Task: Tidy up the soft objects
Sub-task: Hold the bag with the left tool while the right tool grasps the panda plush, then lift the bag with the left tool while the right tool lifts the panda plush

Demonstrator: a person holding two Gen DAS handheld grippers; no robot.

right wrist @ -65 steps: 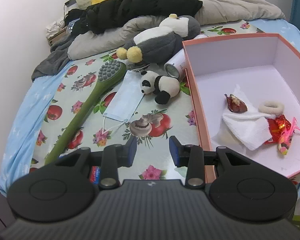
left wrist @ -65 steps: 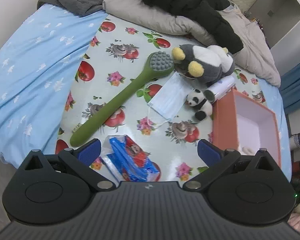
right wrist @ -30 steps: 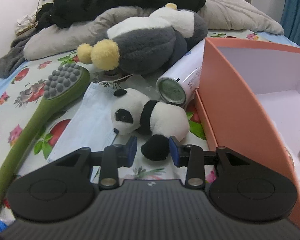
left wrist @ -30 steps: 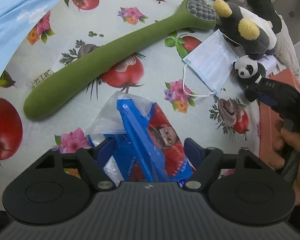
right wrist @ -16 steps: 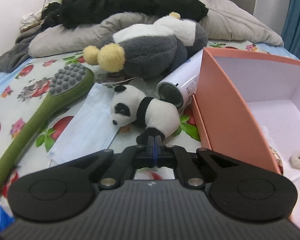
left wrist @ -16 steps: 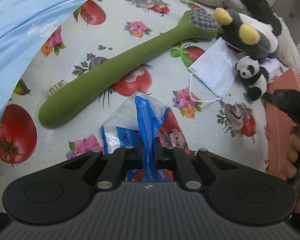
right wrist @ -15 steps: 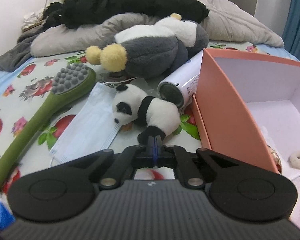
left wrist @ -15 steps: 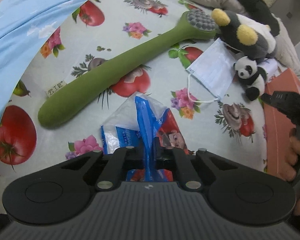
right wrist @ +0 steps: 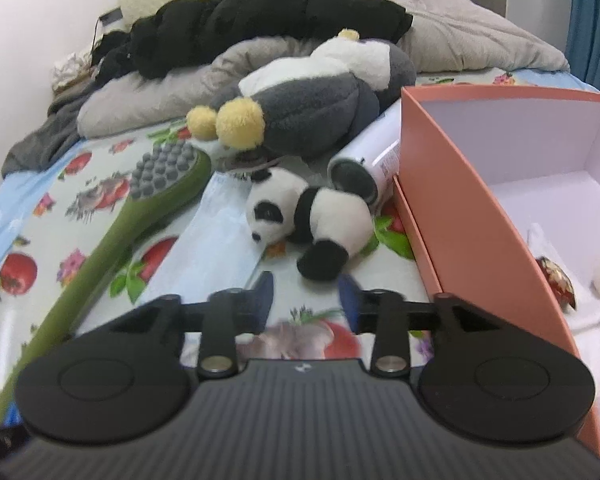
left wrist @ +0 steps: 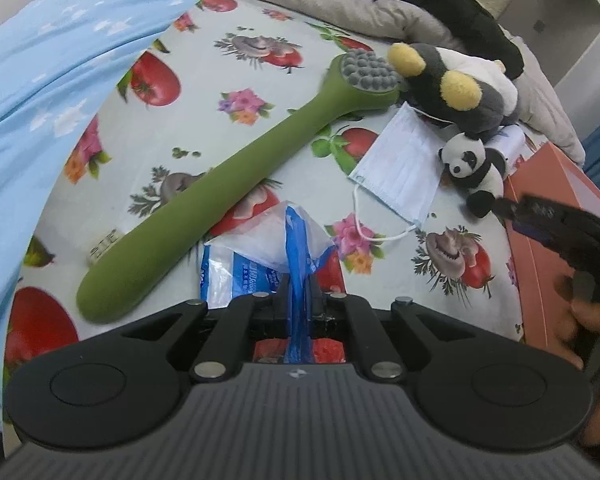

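My left gripper (left wrist: 299, 292) is shut on the blue-and-clear plastic packet (left wrist: 276, 248), holding it by its blue fold just above the fruit-print cloth. My right gripper (right wrist: 305, 294) is open, its blue pads either side of the small panda plush's (right wrist: 308, 218) black foot, not touching it. The panda also shows in the left wrist view (left wrist: 473, 170), with the right gripper (left wrist: 518, 210) just beside it. A large grey-and-white plush with yellow feet (right wrist: 312, 108) lies behind the panda. The orange box (right wrist: 460, 184) stands at the right, holding a few small items.
A long green brush (left wrist: 236, 176) lies diagonally across the cloth. A light blue face mask (left wrist: 400, 176) lies beside the panda. A white can (right wrist: 368, 168) rests against the box. Grey and black bedding (right wrist: 260, 24) is piled behind. A blue sheet (left wrist: 40, 92) hangs at the left.
My right gripper has opened; it was shut at the panda's foot half a second ago. My left gripper stays shut on the packet and has lifted back slightly.
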